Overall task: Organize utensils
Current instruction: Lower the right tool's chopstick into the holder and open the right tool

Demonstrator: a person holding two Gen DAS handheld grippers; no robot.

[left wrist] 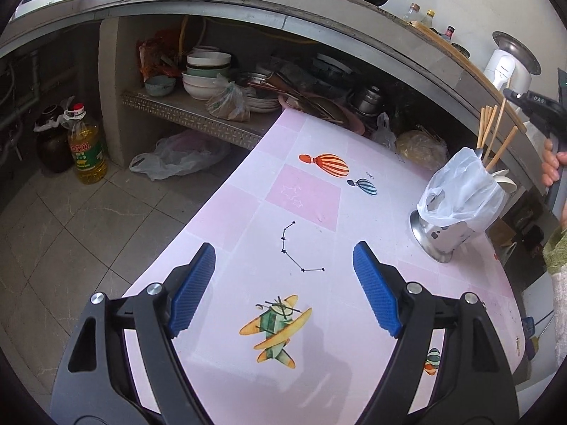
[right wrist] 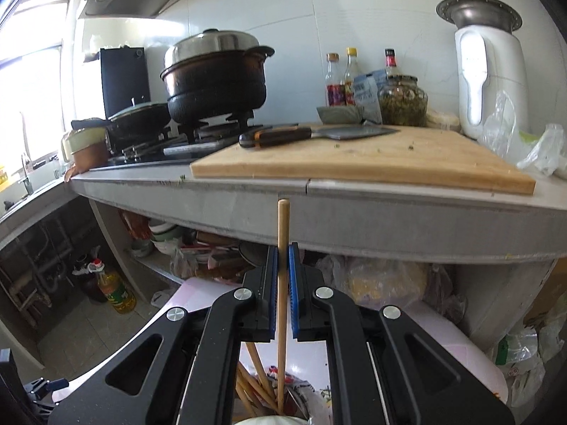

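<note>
The pink desk with its balloon and aeroplane prints is the largest thing here, and the steel utensil holder, lined with a white plastic bag, stands near its right edge; every place below is told from that holder. Behind and above it runs the grey kitchen counter, carrying a wooden cutting board and a cleaver. Several wooden chopsticks lean in the holder and fan up out of the bag. The left hand-held gripper hangs over the bare desk, well to the holder's left and nearer the camera, its blue pads spread wide with nothing between them. The right hand-held gripper sits directly above the holder and is clamped on a single chopstick. That chopstick stands almost upright, its long axis running from the pinched middle straight down toward the bundle in the holder's mouth, where its lower end is just visible among the other sticks. I judge the right hand is much the nearer to the holder, so the next step seems to be simply lowering the stick along its own length and letting go.
</note>
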